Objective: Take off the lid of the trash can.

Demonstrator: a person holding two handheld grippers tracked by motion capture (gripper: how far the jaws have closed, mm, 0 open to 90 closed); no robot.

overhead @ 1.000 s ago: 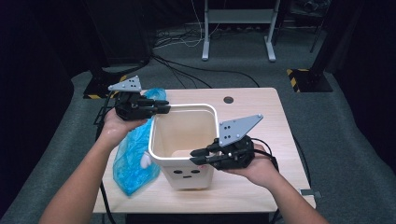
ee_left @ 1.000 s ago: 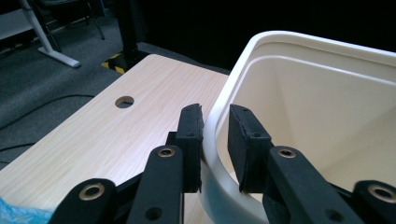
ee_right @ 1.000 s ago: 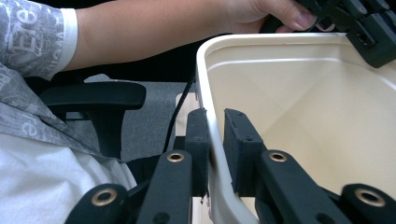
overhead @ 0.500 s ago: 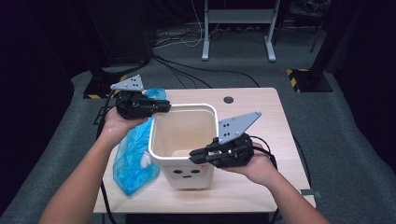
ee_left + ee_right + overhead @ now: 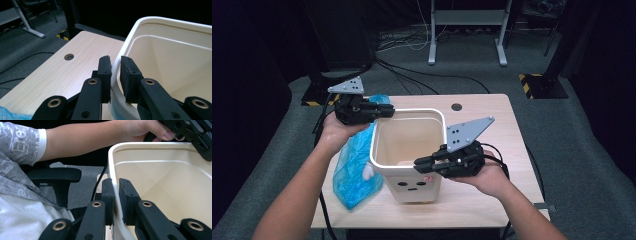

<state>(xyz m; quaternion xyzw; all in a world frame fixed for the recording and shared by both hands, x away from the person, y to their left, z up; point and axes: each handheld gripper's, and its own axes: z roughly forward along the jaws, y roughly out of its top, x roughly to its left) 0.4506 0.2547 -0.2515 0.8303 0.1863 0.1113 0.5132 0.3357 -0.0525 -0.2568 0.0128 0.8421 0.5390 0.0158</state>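
A cream plastic bin (image 5: 408, 142) with a small face on its front stands on the wooden table (image 5: 484, 125). My left gripper (image 5: 387, 111) is at the bin's far left corner, its jaws astride the rim (image 5: 130, 32), one inside and one outside, shut on it. My right gripper (image 5: 419, 164) clamps the near rim (image 5: 112, 162) the same way. The bin's inside (image 5: 170, 177) looks empty. In the right gripper view the left gripper (image 5: 193, 135) shows at the far corner.
A crumpled blue plastic bag (image 5: 354, 170) lies against the bin's left side. A round cable hole (image 5: 456, 107) is in the table behind the bin. Cables and a desk frame (image 5: 464, 30) are on the floor beyond. A chair armrest (image 5: 55, 176) sits by the person.
My right gripper has edged slightly left along the near rim. The left gripper and the bin have barely moved.
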